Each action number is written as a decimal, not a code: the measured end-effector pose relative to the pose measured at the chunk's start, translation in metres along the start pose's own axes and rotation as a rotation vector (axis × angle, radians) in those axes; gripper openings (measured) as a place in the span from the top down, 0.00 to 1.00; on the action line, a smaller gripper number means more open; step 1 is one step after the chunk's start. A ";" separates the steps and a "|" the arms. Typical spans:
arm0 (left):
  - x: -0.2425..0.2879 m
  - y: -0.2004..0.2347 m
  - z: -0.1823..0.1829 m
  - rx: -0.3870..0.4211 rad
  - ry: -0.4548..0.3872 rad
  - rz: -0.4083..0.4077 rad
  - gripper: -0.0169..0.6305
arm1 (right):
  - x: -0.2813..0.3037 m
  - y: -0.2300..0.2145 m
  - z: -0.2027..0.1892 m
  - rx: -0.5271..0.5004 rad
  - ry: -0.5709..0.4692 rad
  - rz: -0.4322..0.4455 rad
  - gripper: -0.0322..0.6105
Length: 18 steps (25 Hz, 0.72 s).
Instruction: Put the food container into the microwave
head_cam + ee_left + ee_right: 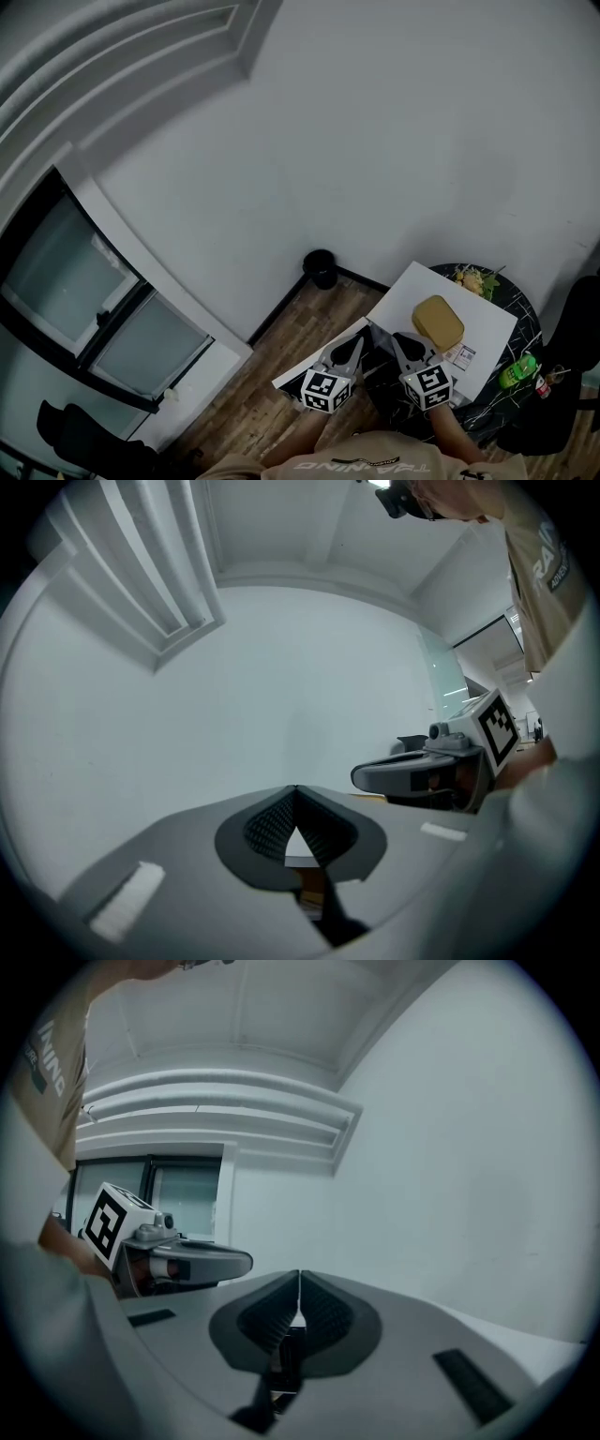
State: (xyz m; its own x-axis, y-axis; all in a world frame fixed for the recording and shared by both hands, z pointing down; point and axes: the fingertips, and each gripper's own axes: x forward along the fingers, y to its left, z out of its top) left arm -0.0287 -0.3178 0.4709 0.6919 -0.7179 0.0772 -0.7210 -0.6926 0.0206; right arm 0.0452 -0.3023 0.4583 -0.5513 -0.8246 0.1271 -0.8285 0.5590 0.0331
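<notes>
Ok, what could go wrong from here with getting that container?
The left hand-held gripper and right hand-held gripper are both shut and empty; reaching in like that would likely shove the container rather than grip it. A green bottle sits at the table edge and could get knocked. No open microwave door shows in any view.

The floor (272,361) looks like brown wood planks, the table (527,319) dark veined stone, the food container (438,322) smooth matt tan plastic, the wall (375,141) matt white

White wall (375,141) meets wood floor (272,361) beside a dark-framed window (66,281).
</notes>
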 end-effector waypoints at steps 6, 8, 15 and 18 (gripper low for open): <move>0.004 0.005 0.006 0.014 -0.002 0.025 0.97 | 0.007 -0.004 0.005 -0.001 -0.023 0.036 0.93; 0.006 0.007 0.011 0.025 -0.004 0.029 0.97 | 0.012 -0.007 0.010 0.015 -0.039 0.039 0.93; 0.004 0.009 0.023 0.053 -0.021 0.049 0.97 | 0.020 -0.004 0.016 0.020 -0.058 0.069 0.93; 0.003 0.010 0.024 0.060 -0.020 0.041 0.97 | 0.022 -0.007 0.016 0.034 -0.057 0.052 0.93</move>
State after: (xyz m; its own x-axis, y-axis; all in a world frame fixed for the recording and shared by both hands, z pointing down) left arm -0.0330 -0.3287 0.4477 0.6626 -0.7469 0.0568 -0.7458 -0.6648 -0.0416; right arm 0.0372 -0.3262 0.4449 -0.5975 -0.7987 0.0708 -0.8009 0.5987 -0.0054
